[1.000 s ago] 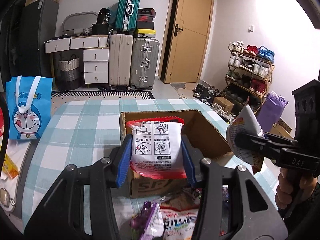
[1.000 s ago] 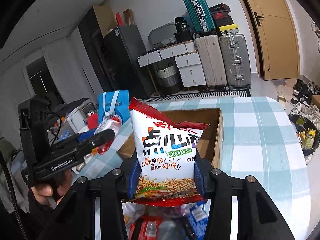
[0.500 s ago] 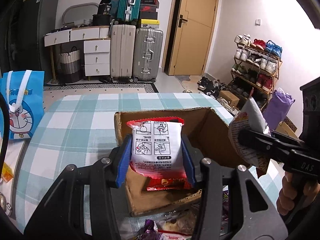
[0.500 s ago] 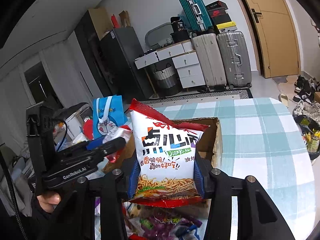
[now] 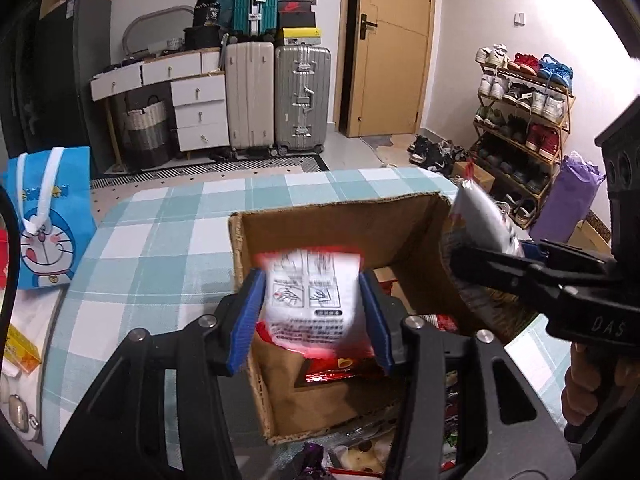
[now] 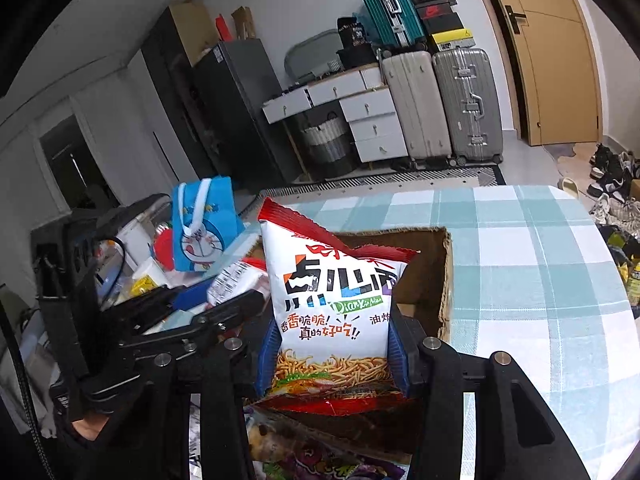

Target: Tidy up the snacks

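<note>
My left gripper is shut on a white snack packet with red edges and holds it over the open cardboard box. A red packet lies inside the box below it. My right gripper is shut on a white noodle-snack bag with a red top, held at the box's near right side. In the left wrist view the right gripper shows side-on with the bag's silver back. The left gripper also shows in the right wrist view.
The box stands on a teal-and-white checked tablecloth. Several loose snack packets lie in front of the box. A blue Doraemon bag stands at the table's left, with a yellow box nearby.
Both grippers have moved forward and lower toward the box. The left packet now hangs over the box's opening and is blurred by motion.
</note>
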The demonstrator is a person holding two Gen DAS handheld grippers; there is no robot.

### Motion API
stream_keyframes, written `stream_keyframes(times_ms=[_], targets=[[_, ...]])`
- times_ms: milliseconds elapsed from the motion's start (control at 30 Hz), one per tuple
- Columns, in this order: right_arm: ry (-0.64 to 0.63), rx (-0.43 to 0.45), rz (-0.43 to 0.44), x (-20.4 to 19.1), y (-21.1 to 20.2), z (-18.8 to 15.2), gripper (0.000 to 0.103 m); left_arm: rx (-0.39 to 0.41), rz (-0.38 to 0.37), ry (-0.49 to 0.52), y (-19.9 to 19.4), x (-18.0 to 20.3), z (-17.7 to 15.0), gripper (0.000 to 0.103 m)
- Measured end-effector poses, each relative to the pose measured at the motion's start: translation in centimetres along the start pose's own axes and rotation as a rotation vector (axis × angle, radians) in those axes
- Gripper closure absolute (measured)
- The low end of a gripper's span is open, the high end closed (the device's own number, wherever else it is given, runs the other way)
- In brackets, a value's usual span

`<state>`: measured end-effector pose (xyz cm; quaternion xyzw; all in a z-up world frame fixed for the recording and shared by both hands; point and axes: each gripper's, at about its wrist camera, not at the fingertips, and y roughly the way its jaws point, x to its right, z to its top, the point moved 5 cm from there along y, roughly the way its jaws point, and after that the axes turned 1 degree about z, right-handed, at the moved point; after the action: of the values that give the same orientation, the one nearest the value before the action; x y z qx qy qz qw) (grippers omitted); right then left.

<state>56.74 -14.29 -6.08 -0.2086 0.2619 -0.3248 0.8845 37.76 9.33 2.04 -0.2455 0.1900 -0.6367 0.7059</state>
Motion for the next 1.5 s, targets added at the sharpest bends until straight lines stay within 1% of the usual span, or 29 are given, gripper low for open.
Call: stream_keyframes(times_ms=[33, 67, 100, 133, 200, 233, 267, 300, 367, 433, 533, 600, 800, 900, 1000, 1100, 1167, 1367, 1500], targets=[[-0.007, 0.005, -0.011, 0.1, -0.1, -0.1, 0.055, 0.002, -0.004, -0.001, -0.3, -0.2, 0.0, 0.049], [-0.012, 0.014, -0.016, 0.1, -0.4, -0.1, 0.052, 0.000, -0.014, -0.007, -0.6, -0.3, 0.0, 0.038], [-0.012, 0.024, -0.017, 0.1, -0.8, -0.2, 0.049, -0.006, -0.023, -0.018, -0.9, -0.5, 0.0, 0.030], [-0.010, 0.034, -0.015, 0.1, -1.3, -0.3, 0.047, -0.006, -0.028, -0.030, -1.3, -0.7, 0.0, 0.018], [-0.013, 0.056, -0.026, 0.4, -2.5, -0.4, 0.033, 0.015, -0.024, -0.044, -2.8, -1.3, -0.3, 0.017], [-0.013, 0.069, -0.040, 0.6, -3.3, -0.5, 0.031, 0.019, -0.022, -0.045, -3.5, -1.5, -0.5, 0.013], [-0.012, 0.076, -0.049, 0.7, -3.8, -0.6, 0.025, 0.020, -0.021, -0.050, -4.0, -1.7, -0.8, 0.003], [-0.007, 0.081, -0.058, 0.9, -4.5, -0.9, 0.012, 0.018, -0.018, -0.058, -4.6, -1.9, -1.1, 0.001], [0.014, 0.096, -0.067, 1.3, -5.9, -1.5, 0.000, 0.019, -0.028, -0.070, -6.1, -2.3, -2.1, 0.001], [0.017, 0.101, -0.065, 1.5, -7.2, -2.5, 0.000, 0.016, -0.030, -0.074, -7.3, -2.5, -3.0, 0.001], [0.011, 0.077, -0.095, 1.8, -8.3, -4.2, 0.000, -0.003, -0.021, -0.079, -8.8, -3.0, -4.9, 0.001], [0.013, 0.052, -0.098, 1.8, -8.6, -5.5, 0.000, -0.018, -0.013, -0.082, -9.5, -3.3, -6.4, 0.001], [0.009, -0.021, -0.089, 1.4, -9.1, -8.6, 0.000, -0.075, -0.015, -0.077, -9.8, -4.2, -10.0, 0.001], [0.013, -0.036, -0.082, 1.5, -9.0, -9.9, 0.000, -0.085, 0.007, -0.072, -9.9, -4.6, -10.9, 0.001], [0.002, -0.090, -0.101, 1.6, -8.3, -10.8, 0.000, -0.105, -0.005, -0.085, -9.6, -4.8, -11.3, 0.001], [-0.022, -0.116, -0.115, 1.3, -7.7, -11.2, 0.000, -0.119, -0.001, -0.089, -9.4, -4.9, -11.3, 0.001], [-0.037, -0.149, -0.112, 1.1, -7.0, -11.6, 0.000, -0.132, -0.005, -0.077, -9.3, -4.8, -11.2, 0.001], [-0.087, -0.227, -0.151, 0.9, -5.2, -13.3, 0.000, -0.160, -0.016, -0.057, -9.0, -4.5, -11.5, 0.001], [-0.095, -0.258, -0.167, 1.3, -4.7, -13.8, 0.000, -0.179, -0.011, -0.031, -8.6, -4.3, -11.8, 0.001]])
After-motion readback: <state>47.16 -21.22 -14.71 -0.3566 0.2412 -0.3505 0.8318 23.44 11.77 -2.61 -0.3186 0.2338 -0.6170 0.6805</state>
